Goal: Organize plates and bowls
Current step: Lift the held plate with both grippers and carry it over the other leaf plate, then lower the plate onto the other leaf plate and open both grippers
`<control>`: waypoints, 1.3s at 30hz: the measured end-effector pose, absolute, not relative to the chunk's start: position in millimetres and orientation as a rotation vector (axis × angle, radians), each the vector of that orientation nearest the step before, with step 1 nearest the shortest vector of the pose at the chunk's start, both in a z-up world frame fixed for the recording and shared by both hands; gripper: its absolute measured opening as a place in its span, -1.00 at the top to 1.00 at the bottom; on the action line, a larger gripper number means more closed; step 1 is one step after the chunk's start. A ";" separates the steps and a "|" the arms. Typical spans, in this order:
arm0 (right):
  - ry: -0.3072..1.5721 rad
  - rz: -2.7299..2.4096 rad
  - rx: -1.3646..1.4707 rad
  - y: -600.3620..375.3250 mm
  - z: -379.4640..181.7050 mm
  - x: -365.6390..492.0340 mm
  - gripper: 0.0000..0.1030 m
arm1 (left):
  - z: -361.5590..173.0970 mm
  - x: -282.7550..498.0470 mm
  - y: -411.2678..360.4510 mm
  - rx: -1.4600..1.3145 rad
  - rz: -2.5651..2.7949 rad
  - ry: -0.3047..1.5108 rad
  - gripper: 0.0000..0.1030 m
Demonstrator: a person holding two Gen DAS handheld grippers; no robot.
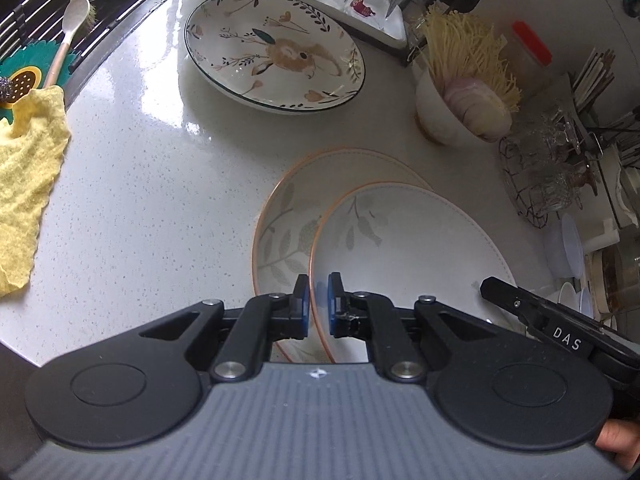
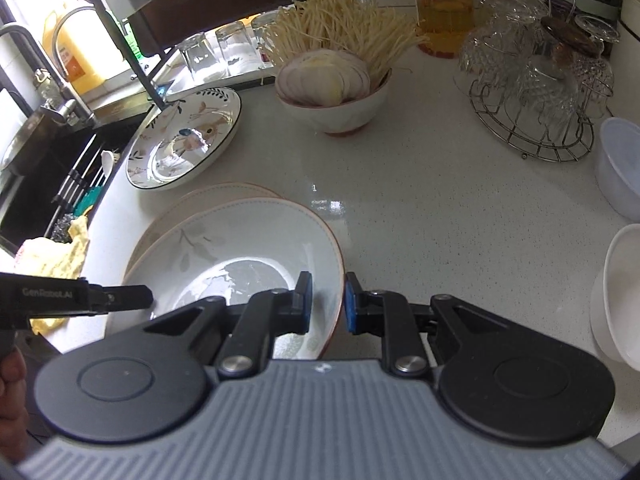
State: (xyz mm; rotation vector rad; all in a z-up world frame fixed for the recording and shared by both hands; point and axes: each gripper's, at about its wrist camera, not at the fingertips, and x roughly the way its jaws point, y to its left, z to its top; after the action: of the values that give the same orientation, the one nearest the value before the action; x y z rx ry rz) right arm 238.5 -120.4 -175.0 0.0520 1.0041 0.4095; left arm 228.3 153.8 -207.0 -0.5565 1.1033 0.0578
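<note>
Left claw (image 1: 318, 304) grips the upper leaf plate's (image 1: 408, 240) rim.

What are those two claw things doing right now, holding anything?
Left gripper: closed on the left rim of the upper leaf-pattern plate.
Right gripper: closed on the same plate's right rim; both hold it above a matching plate.

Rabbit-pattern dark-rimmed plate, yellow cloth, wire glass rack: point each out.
rabbit-pattern dark-rimmed plate (image 1: 276, 50): left wrist view, centre of plate.
yellow cloth (image 1: 28, 176): left wrist view, middle of fabric.
wire glass rack (image 2: 532, 140): right wrist view, base ring.
</note>
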 end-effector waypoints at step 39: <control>1.015 0.440 -0.097 -94.1 -180.4 260.9 0.63 | -205.1 263.3 150.7 -0.487 0.087 1.201 0.22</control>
State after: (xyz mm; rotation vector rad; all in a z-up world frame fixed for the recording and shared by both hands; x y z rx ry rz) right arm 260.9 -94.1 -180.4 -0.0973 1.0152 0.4397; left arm 263.3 150.7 -205.1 -0.4868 1.2007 0.0875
